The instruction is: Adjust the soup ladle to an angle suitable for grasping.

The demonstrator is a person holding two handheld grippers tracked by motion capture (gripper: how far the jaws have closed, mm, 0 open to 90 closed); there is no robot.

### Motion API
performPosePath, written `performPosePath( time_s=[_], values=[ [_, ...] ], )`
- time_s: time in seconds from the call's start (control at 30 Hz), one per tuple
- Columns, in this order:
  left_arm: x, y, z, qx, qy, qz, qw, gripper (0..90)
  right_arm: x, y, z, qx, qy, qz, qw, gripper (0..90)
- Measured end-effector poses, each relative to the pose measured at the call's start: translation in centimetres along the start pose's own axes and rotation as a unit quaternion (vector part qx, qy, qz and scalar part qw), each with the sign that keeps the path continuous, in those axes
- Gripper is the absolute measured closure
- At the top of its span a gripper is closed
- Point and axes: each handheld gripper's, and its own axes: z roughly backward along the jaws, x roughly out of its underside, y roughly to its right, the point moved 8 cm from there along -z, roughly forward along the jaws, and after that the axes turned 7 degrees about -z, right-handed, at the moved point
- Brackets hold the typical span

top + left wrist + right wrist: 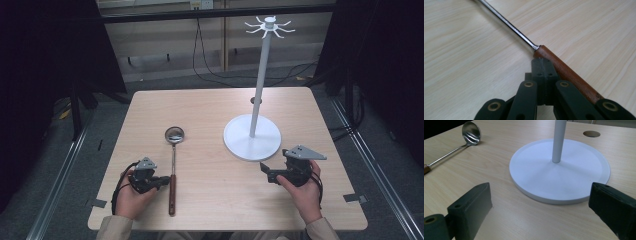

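High view: a ladle (173,165) is seen lying flat on the bench (210,107). Left tool (161,183), pressed shut, touches its wooden handle; right tool (265,171) gapes empty. Ladle could be nudged aside.

Both forearms come in from the near edge of the table, a gripper in each hand. The left hand (129,196) holds the left gripper (161,181) low and pointed to the right, its jaws pressed together. The right hand (303,189) holds the right gripper (266,171) pointed to the left, its jaws spread wide apart. The two grippers sit well apart.
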Motion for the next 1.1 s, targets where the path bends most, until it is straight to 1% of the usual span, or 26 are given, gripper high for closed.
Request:
performPosePath(
  time_s=[0.03, 0.07, 0.1, 0.13, 0.23, 0.27, 0.33, 0.4, 0.43, 0.47, 0.53, 0.6, 0.63, 0.67, 0.73, 0.77, 0.83, 0.93, 0.97, 1.1],
  values=[
    [-0.4, 0.5, -0.4, 0.008, 0.004, -0.004, 1.0, 90.0, -0.1, 0.0, 0.1, 0.001, 0.002, -0.002, 1.0, 4.3],
    [-0.5, 0.7, -0.5, 0.009, 0.005, -0.009, 0.9999, 90.0, -0.1, 0.0, 0.2, 0.001, 0.003, -0.001, 1.0, 4.3],
    [-0.5, 0.7, -0.5, 0.009, 0.005, -0.009, 0.9999, 90.0, -0.1, 0.0, 0.2, 0.001, 0.003, -0.001, 1.0, 4.3],
    [-0.9, 1.1, -0.8, 0.013, 0.003, -0.016, 0.9998, 90.0, -0.2, -0.1, 0.3, -0.002, 0.005, 0.0, 1.0, 4.3],
    [-1.5, 1.6, -1.4, 0.017, 0.009, -0.026, 0.9995, 90.0, -0.1, -0.2, 0.3, -0.002, 0.003, 0.002, 1.0, 4.3],
    [-1.7, 1.8, -1.5, 0.017, 0.011, -0.027, 0.9994, 90.0, -0.1, -0.2, 0.3, -0.003, 0.003, 0.0, 1.0, 4.3],
    [-2.1, 2.2, -1.9, 0.024, 0.017, -0.031, 0.9991, 90.0, 0.0, -0.3, 0.3, -0.002, 0.002, 0.001, 1.0, 4.3],
    [-2.3, 2.4, -2.1, 0.027, 0.015, -0.035, 0.9989, 90.0, 0.0, -0.2, 0.4, -0.002, 0.002, 0.003, 1.0, 4.3],
    [-2.6, 2.7, -2.6, 0.033, 0.012, -0.045, 0.9984, 90.0, 0.2, -0.3, 0.6, -0.003, 0.0, 0.002, 1.0, 4.3],
    [-2.8, 2.9, -2.8, 0.037, 0.013, -0.047, 0.9981, 90.0, 0.2, -0.3, 0.7, -0.002, 0.0, 0.004, 1.0, 4.3],
    [-3.1, 3.0, -3.2, 0.04, 0.014, -0.054, 0.9976, 90.0, 0.4, -0.3, 0.9, -0.001, 0.0, 0.007, 1.0, 4.2],
    [-3.4, 3.1, -3.5, 0.04, 0.015, -0.056, 0.9975, 90.0, 0.4, -0.2, 1.1, -0.001, -0.001, 0.005, 1.0, 4.2],
    [-3.8, 3.3, -3.8, 0.039, 0.015, -0.061, 0.9973, 90.0, 0.6, 0.0, 1.6, 0.003, 0.0, 0.003, 1.0, 4.2],
    [-4.0, 3.4, -4.0, 0.044, 0.017, -0.061, 0.997, 90.0, 0.7, 0.1, 1.8, 0.005, 0.0, 0.003, 1.0, 4.2],
    [-4.2, 3.5, -4.2, 0.044, 0.02, -0.064, 0.9968, 90.0, 0.8, 0.2, 2.0, 0.006, 0.0, 0.001, 1.0, 4.2],
    [-4.4, 3.6, -4.4, 0.044, 0.015, -0.069, 0.9966, 90.0, 0.9, 0.4, 2.3, 0.009, 0.001, 0.002, 1.0, 4.2],
    [-4.9, 3.9, -4.9, 0.05, 0.015, -0.072, 0.996, 90.0, 1.1, 0.7, 3.0, 0.015, 0.003, -0.006, 0.9999, 4.2],
    [-5.3, 4.1, -5.4, 0.053, 0.017, -0.075, 0.9956, 90.0, 1.4, 0.9, 3.5, 0.018, 0.004, -0.006, 0.9998, 4.2],
    [-5.7, 4.2, -5.7, 0.053, 0.017, -0.081, 0.9952, 90.0, 1.6, 1.0, 3.8, 0.021, 0.002, -0.006, 0.9998, 4.2],
    [-6.2, 4.2, -6.3, 0.054, 0.024, -0.081, 0.9949, 90.0, 1.9, 1.2, 4.3, 0.025, 0.0, -0.006, 0.9997, 4.2]
  ],
)
